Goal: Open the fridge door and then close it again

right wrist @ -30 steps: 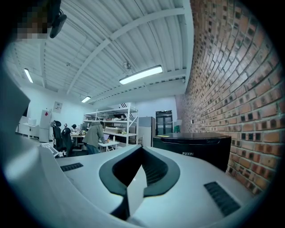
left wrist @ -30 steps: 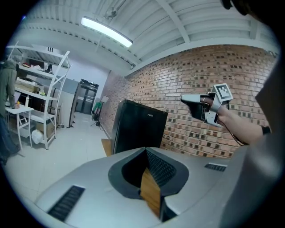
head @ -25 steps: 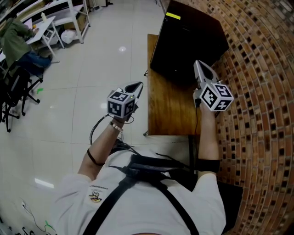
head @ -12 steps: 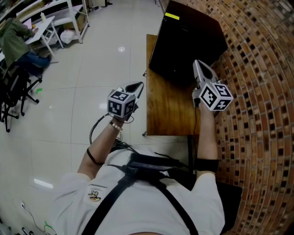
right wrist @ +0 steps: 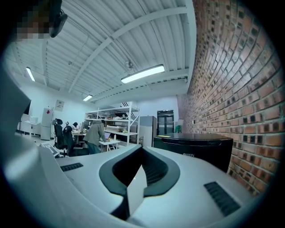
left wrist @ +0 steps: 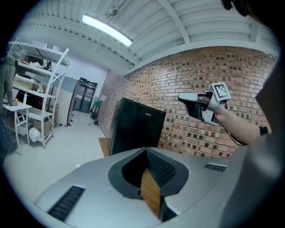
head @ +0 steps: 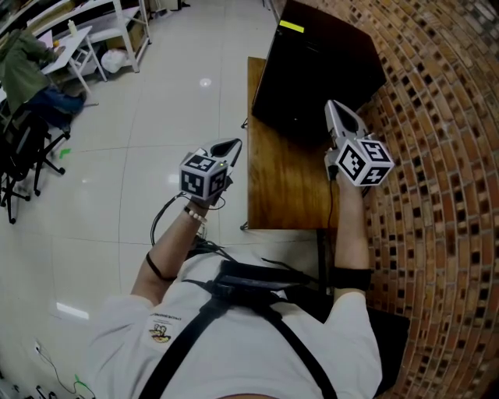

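A small black fridge [head: 320,70] stands at the far end of a wooden table [head: 284,183] against the brick wall, and its door looks closed. My left gripper [head: 232,145] hangs over the floor just left of the table, shut and empty, well short of the fridge [left wrist: 133,131]. My right gripper [head: 332,107] is held above the table close to the fridge's near face, also shut with nothing in it. The left gripper view shows its own jaws [left wrist: 147,165] together and the right gripper [left wrist: 189,99] up at the right. In the right gripper view the closed jaws [right wrist: 138,172] point beside the fridge [right wrist: 196,149].
A brick wall [head: 444,179] runs along the right side. Pale tiled floor [head: 140,156] spreads to the left. White shelving [head: 117,23], a white table [head: 74,47] and a seated person in a green jacket [head: 23,62] with black chairs are at the far left.
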### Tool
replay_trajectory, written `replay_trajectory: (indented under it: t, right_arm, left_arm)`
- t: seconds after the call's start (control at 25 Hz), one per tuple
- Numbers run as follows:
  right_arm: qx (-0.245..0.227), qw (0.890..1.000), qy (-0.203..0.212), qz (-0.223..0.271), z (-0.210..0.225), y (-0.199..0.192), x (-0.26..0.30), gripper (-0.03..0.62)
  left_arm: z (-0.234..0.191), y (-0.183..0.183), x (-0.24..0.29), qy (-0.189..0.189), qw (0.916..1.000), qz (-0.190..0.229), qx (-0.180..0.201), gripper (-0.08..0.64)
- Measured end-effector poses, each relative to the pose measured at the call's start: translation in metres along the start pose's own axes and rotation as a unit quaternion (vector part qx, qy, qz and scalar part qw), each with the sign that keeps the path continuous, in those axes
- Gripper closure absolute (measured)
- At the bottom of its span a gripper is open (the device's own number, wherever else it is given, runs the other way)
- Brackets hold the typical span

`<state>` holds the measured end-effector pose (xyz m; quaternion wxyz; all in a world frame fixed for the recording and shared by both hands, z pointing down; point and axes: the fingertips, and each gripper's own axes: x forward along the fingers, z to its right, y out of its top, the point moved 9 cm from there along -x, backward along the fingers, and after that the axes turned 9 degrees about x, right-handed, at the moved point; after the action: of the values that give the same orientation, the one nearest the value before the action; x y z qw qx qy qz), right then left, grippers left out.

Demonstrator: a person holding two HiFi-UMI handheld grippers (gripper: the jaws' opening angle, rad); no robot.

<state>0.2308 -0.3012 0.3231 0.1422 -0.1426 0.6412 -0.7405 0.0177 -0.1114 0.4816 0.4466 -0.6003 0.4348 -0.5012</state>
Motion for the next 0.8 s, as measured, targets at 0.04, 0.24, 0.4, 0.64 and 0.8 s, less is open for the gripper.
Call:
replay_trajectory:
  t: [0.04, 0.24, 0.4, 0.64, 0.8]
  right_arm:
    - [0.0, 1.0, 0.001, -0.001, 0.001, 0.0, 0.001, 0.591]
    - [0.0, 1.0, 0.01, -0.001, 0.003, 0.0, 0.007, 0.592]
    - [-0.002, 1.0, 0.008, -0.01, 0.01, -0.001, 0.017, 0.546]
    - [-0.033, 0.999, -0.002, -0.041, 0.026, -0.002, 0.049, 0.46]
    - [-0.047, 0.996, 0.003, -0.076, 0.039, 0.0, 0.084, 0.346]
  left_arm:
    - [0.0, 0.0, 0.0, 0.001, 1.0, 0.0, 0.0, 0.558]
    - [-0.003, -0.001, 0.002, 0.004, 1.0, 0.0, -0.003, 0.558]
    - [-0.007, -0.001, 0.007, 0.005, 1.0, 0.001, -0.005, 0.558]
    - [-0.02, -0.001, 0.017, 0.005, 0.9999, 0.001, -0.015, 0.558]
    - [-0.032, -0.001, 0.026, 0.001, 0.9998, -0.002, -0.02, 0.558]
